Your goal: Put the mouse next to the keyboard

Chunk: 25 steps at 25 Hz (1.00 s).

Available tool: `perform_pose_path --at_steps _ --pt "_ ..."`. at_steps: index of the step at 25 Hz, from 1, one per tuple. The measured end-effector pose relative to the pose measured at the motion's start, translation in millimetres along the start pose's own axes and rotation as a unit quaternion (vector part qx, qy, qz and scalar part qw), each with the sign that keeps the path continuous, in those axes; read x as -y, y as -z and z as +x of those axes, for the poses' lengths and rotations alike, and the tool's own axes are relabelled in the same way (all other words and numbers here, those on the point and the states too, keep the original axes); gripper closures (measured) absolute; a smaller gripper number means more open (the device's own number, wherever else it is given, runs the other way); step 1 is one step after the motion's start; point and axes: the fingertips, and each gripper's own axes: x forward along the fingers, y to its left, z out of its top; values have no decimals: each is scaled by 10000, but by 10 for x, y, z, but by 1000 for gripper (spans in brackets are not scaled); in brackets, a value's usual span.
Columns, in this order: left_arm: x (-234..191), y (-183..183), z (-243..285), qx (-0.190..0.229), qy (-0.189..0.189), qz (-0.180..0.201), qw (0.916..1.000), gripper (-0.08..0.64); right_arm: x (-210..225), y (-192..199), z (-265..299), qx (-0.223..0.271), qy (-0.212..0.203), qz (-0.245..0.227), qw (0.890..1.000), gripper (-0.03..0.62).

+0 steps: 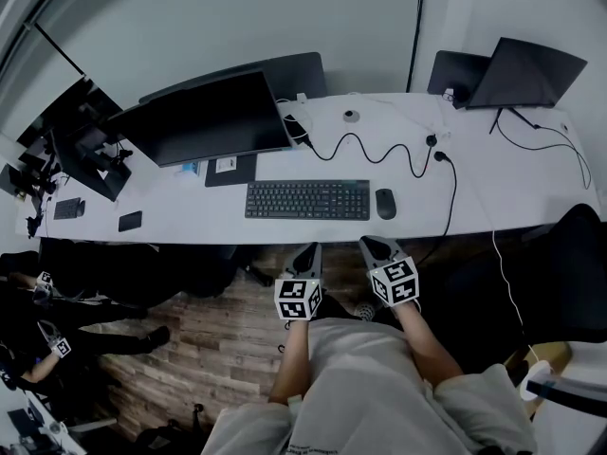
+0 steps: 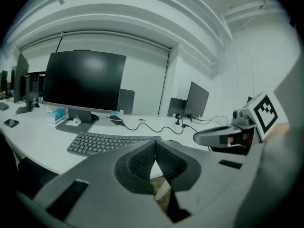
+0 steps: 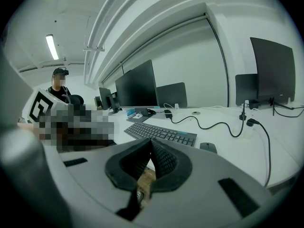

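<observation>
A dark mouse (image 1: 385, 203) lies on the white desk (image 1: 474, 197) just right of the black keyboard (image 1: 307, 200); the same mouse (image 3: 208, 147) shows beside the keyboard (image 3: 161, 133) in the right gripper view. The keyboard (image 2: 107, 142) also shows in the left gripper view. My left gripper (image 1: 308, 250) and right gripper (image 1: 372, 245) hang side by side in front of the desk's near edge, over the floor, apart from the mouse. Both are shut with nothing between the pads. The left gripper (image 2: 155, 143) and right gripper (image 3: 151, 142) each show closed jaws.
A large monitor (image 1: 211, 117) stands behind the keyboard, a laptop (image 1: 517, 72) on a stand at the far right, with black cables (image 1: 379, 150) across the desk. More screens (image 1: 81, 140) and a phone (image 1: 130, 220) lie left. A person (image 3: 59, 87) sits at the left.
</observation>
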Motion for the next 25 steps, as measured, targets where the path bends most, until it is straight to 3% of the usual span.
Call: perform_pose_path --at_steps 25 --pt "-16 38 38 -6 -18 -55 10000 538 42 19 17 -8 8 -45 10000 586"
